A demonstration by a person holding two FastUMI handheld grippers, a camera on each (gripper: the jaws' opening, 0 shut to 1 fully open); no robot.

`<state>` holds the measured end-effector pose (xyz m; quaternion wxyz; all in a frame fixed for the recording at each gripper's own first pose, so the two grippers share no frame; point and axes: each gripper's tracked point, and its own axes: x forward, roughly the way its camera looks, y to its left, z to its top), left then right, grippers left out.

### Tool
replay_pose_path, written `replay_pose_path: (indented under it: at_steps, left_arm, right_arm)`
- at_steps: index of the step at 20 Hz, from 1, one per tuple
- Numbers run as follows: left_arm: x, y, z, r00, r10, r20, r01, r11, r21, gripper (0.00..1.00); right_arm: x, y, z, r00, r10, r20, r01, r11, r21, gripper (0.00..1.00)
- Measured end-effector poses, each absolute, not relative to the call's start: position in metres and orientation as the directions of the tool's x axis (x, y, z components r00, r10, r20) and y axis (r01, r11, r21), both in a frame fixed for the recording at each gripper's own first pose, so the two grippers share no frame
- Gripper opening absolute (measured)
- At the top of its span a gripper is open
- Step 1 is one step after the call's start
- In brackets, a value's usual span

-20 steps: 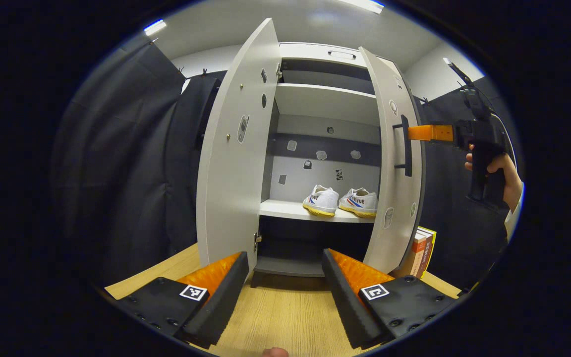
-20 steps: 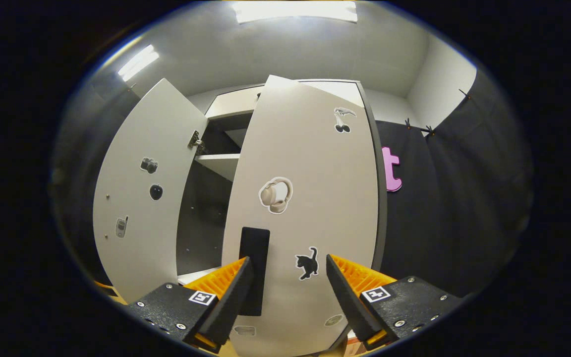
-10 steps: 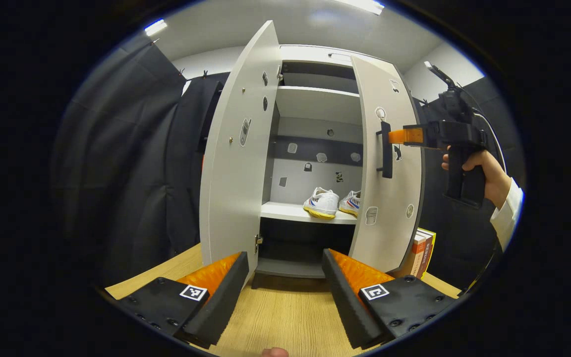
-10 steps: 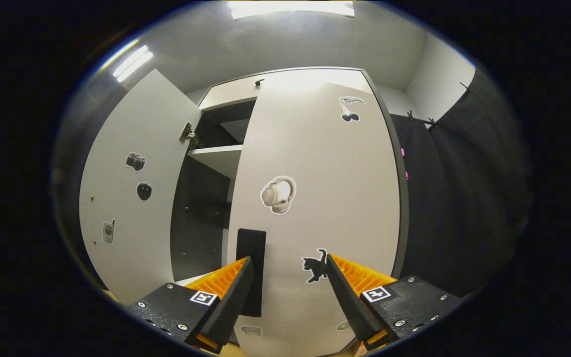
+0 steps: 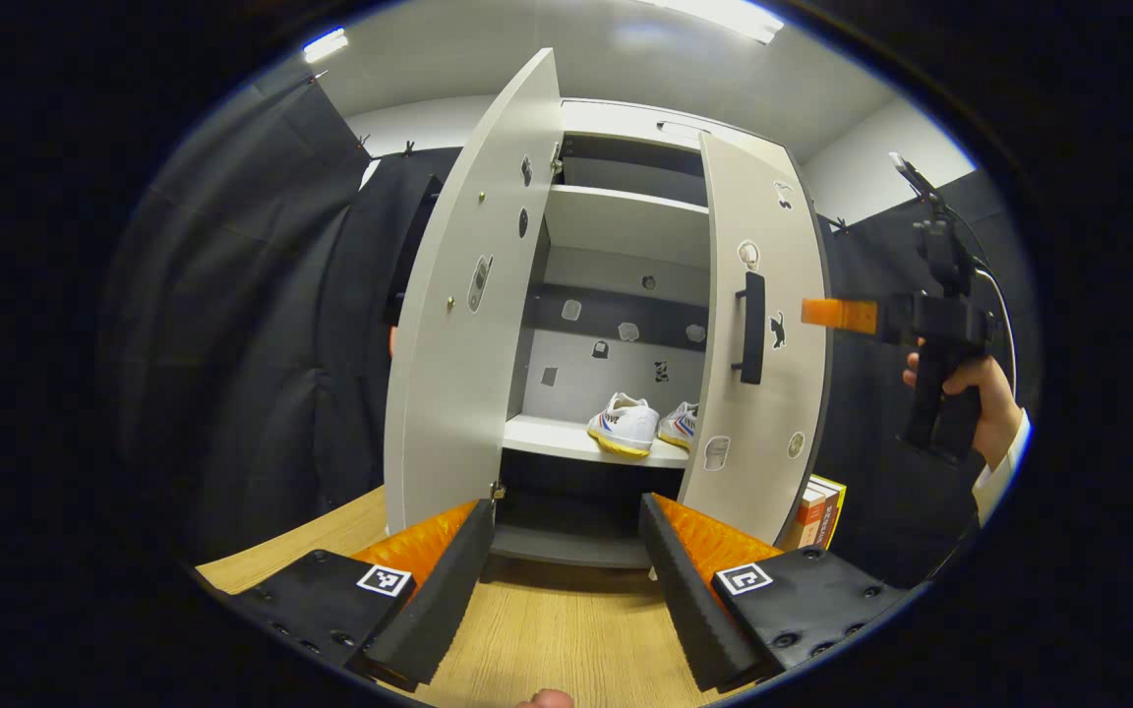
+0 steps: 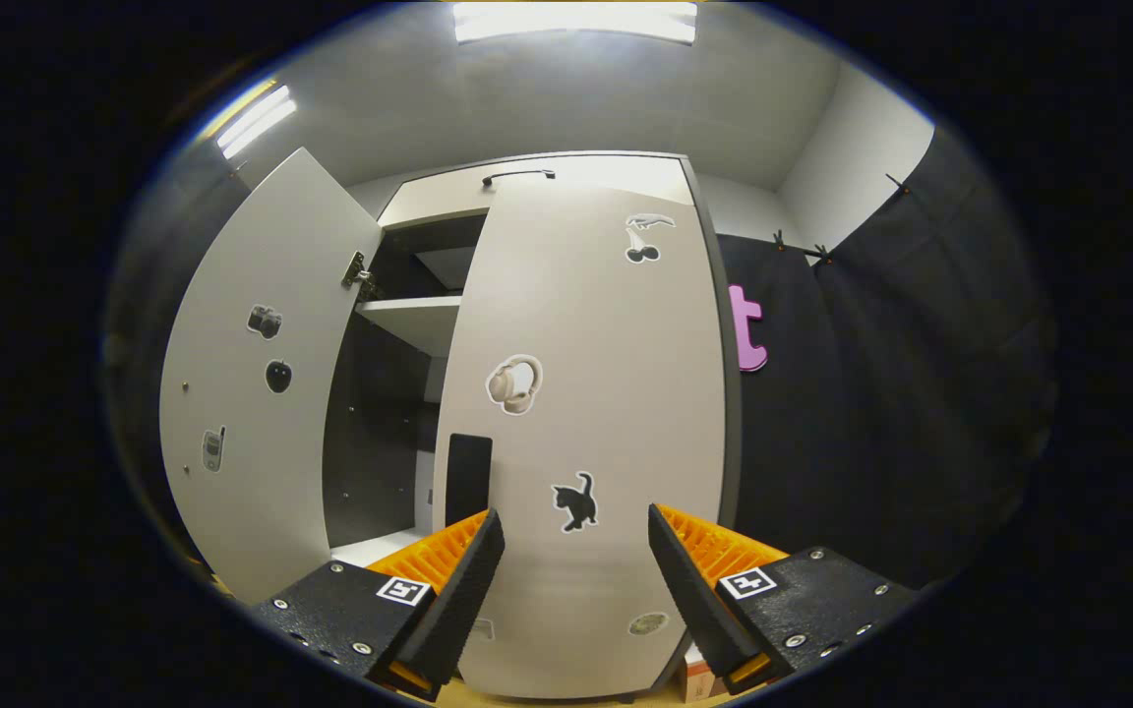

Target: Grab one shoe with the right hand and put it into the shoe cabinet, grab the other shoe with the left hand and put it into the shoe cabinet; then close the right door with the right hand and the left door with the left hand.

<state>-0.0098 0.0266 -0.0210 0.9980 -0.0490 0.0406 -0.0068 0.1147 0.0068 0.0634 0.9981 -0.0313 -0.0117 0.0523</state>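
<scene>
Both shoes (image 5: 637,426) on cabinet (image 5: 626,211) middle shelf, side by side. Right door (image 6: 586,413) swung further shut than a sec ago — right gripper (image 6: 571,580) now off the handle (image 5: 750,327), backed away, jaws apart, empty. Left gripper (image 5: 566,575) also spread, empty, low over table (image 5: 547,629); left door (image 5: 463,324) wide open — likely next. Shoe side lettering too small to read.

White shoes (image 5: 637,429) sit inside the cabinet (image 5: 626,211), both doors ajar.
</scene>
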Motion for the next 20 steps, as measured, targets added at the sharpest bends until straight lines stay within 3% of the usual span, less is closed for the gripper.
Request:
replay_pose_path:
  at_steps: [5,8,17,20]
  left_arm:
    - [0.014,0.023,0.024,0.998,-0.055,-0.028,0.05,0.984,-0.17,0.94]
    - [0.015,0.037,0.04,1.0,-0.019,-0.023,0.014,0.982,-0.19,0.97]
    - [-0.009,0.196,0.094,0.949,0.316,-0.013,-0.313,0.932,-0.181,0.97]
    - [0.011,0.237,0.1,0.932,0.363,-0.013,-0.362,0.922,-0.137,0.96]
  right_arm:
    - [0.028,-0.018,0.02,1.0,0.01,0.013,-0.009,0.999,-0.035,0.91]
    - [-0.015,-0.027,-0.007,0.999,-0.034,-0.011,0.033,0.999,-0.014,0.91]
    - [-0.047,-0.034,-0.046,0.998,-0.003,-0.064,0.003,1.0,-0.004,0.92]
    - [-0.048,-0.029,-0.051,0.997,0.023,-0.077,-0.022,1.0,0.006,0.92]
